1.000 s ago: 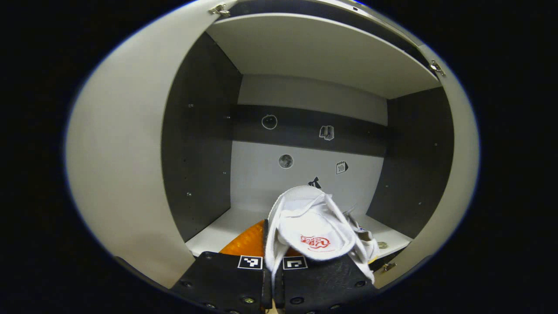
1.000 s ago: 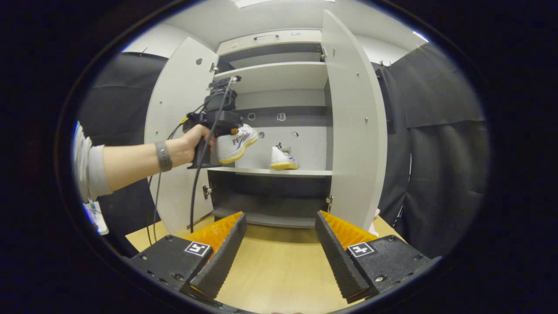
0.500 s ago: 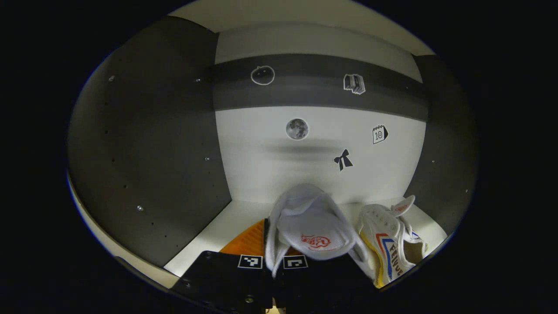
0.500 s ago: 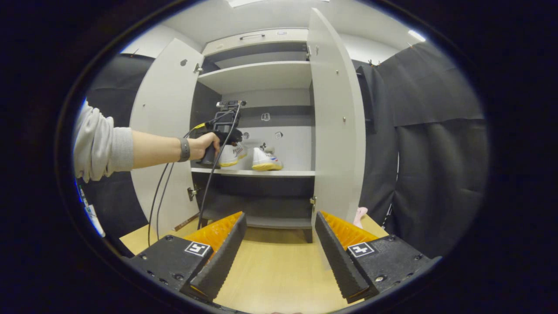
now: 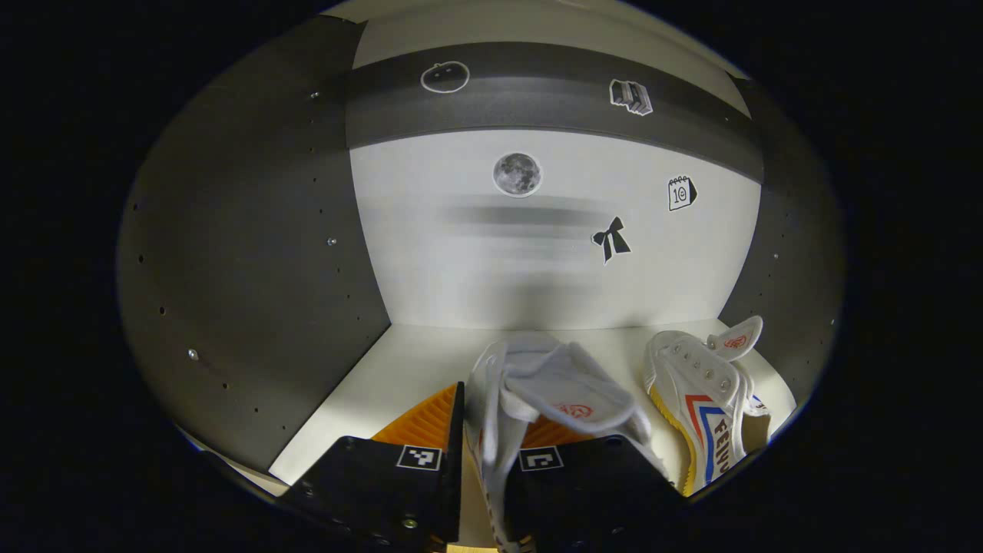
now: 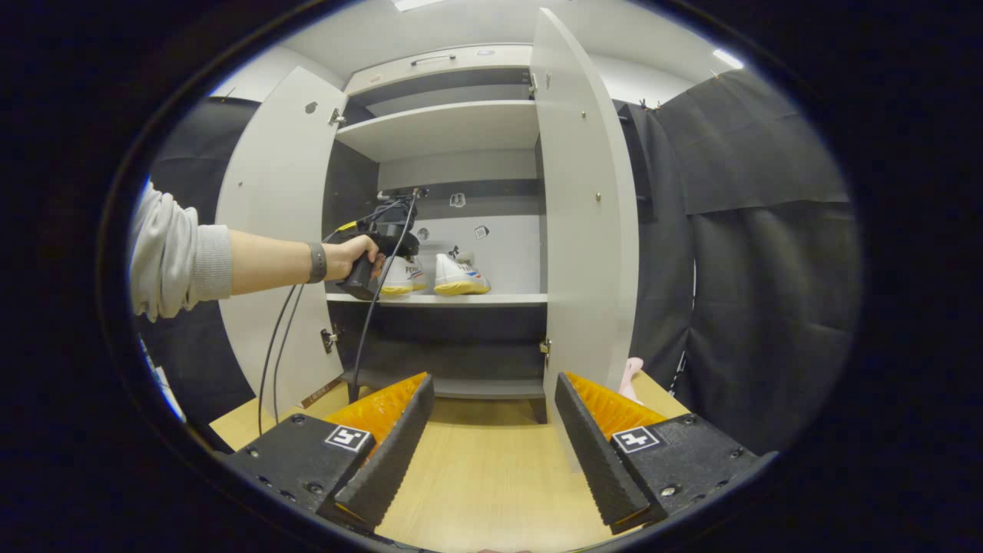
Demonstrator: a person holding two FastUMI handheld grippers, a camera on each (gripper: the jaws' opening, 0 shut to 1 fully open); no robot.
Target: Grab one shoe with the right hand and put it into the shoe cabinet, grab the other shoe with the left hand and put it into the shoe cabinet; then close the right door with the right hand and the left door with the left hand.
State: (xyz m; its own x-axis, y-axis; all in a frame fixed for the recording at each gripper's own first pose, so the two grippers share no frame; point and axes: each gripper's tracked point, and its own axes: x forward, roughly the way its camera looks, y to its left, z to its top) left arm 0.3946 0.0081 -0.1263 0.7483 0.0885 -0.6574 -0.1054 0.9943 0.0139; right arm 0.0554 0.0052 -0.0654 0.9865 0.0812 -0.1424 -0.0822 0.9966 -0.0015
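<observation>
A white shoe (image 5: 553,384) rests on the cabinet's middle shelf (image 5: 407,361), its collar between the slightly parted fingers of my left gripper (image 5: 491,407). The other white shoe (image 5: 703,399), with red and blue stripes and a yellow sole, stands just right of it on the same shelf. In the right gripper view, a hand (image 6: 357,253) holds the left gripper (image 6: 384,250) inside the cabinet, at the left shoe (image 6: 403,276), with the second shoe (image 6: 459,276) beside it. My right gripper (image 6: 493,380) is open and holds nothing above the wooden table (image 6: 491,476), well short of the cabinet.
Both cabinet doors stand open, the left door (image 6: 269,230) and the right door (image 6: 584,215). Cables (image 6: 276,346) hang from the left gripper across the lower left of the opening. A small pink object (image 6: 630,372) lies behind the right door. Black cloth hangs on the right.
The left gripper went deeper into the cabinet and lowered the shoe onto the shelf beside the other one. Its fingers have parted a little. The right gripper drifted slightly and stayed open.
</observation>
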